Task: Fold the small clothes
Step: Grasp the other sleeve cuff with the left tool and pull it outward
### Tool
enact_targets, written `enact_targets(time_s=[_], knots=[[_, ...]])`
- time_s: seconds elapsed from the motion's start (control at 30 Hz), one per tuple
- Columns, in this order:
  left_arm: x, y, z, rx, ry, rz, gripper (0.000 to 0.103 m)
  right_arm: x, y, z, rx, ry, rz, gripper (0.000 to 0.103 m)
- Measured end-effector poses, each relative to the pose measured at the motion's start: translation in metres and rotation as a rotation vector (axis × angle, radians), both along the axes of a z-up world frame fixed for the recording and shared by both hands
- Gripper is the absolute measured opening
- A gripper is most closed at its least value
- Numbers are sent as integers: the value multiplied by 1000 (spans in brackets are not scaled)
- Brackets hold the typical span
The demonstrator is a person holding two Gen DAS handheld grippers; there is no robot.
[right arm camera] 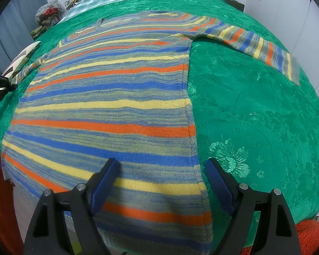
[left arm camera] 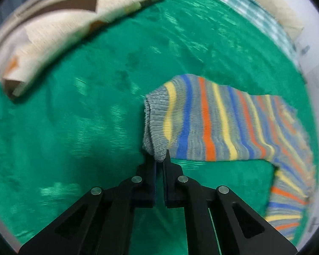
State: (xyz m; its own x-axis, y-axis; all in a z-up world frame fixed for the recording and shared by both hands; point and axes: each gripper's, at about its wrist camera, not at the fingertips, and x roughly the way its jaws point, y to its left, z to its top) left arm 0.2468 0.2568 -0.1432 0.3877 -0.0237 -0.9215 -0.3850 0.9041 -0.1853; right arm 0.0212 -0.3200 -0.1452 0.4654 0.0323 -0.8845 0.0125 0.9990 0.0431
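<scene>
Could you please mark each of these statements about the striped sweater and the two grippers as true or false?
1. The left gripper is shut on the grey cuff of a sleeve. True.
2. The right gripper grips the sweater. False: its jaws stand open above the sweater's lower side edge.
3. The sweater lies on a green cover. True.
4. The sweater is plain red. False: it is striped blue, yellow, orange and grey.
</scene>
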Motion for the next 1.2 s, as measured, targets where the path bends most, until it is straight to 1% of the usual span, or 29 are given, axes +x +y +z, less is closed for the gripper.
enact_targets(time_s=[0.1,0.13,0.17,0.2,0.27,0.3,0.37,0.4,0.43,0.47,0.5,0.53,0.57,0.6,0.63,0.7,0.73,0.77,0.8,0.83,0.87,0.9,0.93,0.97,1.0,1.03,1.07,1.13,1.2], knots=[[-2,2,1,58,33,27,1,0,-1,0,2,0,-1,84],[-2,2,-3,91,58,33,0,1,0,0,1,0,0,84],[-4,5,-7,142,83,54,0,1,0,0,0,1,0,84],[-7,13,-11,154,97,83,0,2,-1,-1,-1,2,1,84],[-14,29,-16,127,96,118,0,3,-1,-1,-1,2,2,84],[-17,33,-15,100,75,88,0,2,-1,-1,0,1,2,84],[-22,29,-11,125,66,29,1,2,-1,-1,0,0,4,84],[-26,22,-7,145,69,-14,8,1,-1,-1,0,1,4,85],[-29,20,-5,146,67,-32,30,1,-1,-1,1,2,5,87],[-34,17,0,142,57,-47,46,2,-1,-2,2,4,7,89],[-39,13,8,136,20,-57,74,3,1,-2,2,6,10,91],[-41,11,15,132,-11,-61,86,3,3,-2,0,9,15,93],[-42,9,22,116,-56,-71,87,4,4,-2,-3,10,17,94],[-39,6,29,75,-101,-93,87,3,5,-2,-6,9,18,94],[-34,4,31,46,-115,-104,87,3,5,-2,-8,8,18,94],[-20,1,28,23,-118,-104,87,3,4,-2,-6,7,17,94],[-12,0,21,11,-102,-104,87,3,6,-3,-9,7,17,94],[-5,0,10,-12,-67,-102,82,3,6,-3,-11,7,17,94],[2,2,-3,-33,-21,-90,46,2,7,-3,-15,7,16,94],[3,2,-10,-8,9,-69,5,2,8,-4,-20,6,17,94],[1,3,-13,37,28,-47,4,2,8,-4,-23,6,17,94],[-2,4,-10,51,31,-34,2,2,9,-4,-25,6,17,94],[-6,3,-7,95,43,-20,1,2,9,-4,-27,5,18,94],[-9,3,-3,159,52,-16,1,1,8,-3,-27,5,18,94],[-12,4,-1,187,58,-13,1,1,8,-3,-28,5,18,94],[-15,8,-1,199,68,-7,1,1,8,-4,-28,5,19,94],[-16,12,-2,189,73,-3,1,1,8,-4,-28,5,20,95],[-16,22,-3,197,81,8,1,3,8,-4,-32,9,21,95],[-12,20,-9,219,96,6,1,4,8,-5,-39,12,23,96]])
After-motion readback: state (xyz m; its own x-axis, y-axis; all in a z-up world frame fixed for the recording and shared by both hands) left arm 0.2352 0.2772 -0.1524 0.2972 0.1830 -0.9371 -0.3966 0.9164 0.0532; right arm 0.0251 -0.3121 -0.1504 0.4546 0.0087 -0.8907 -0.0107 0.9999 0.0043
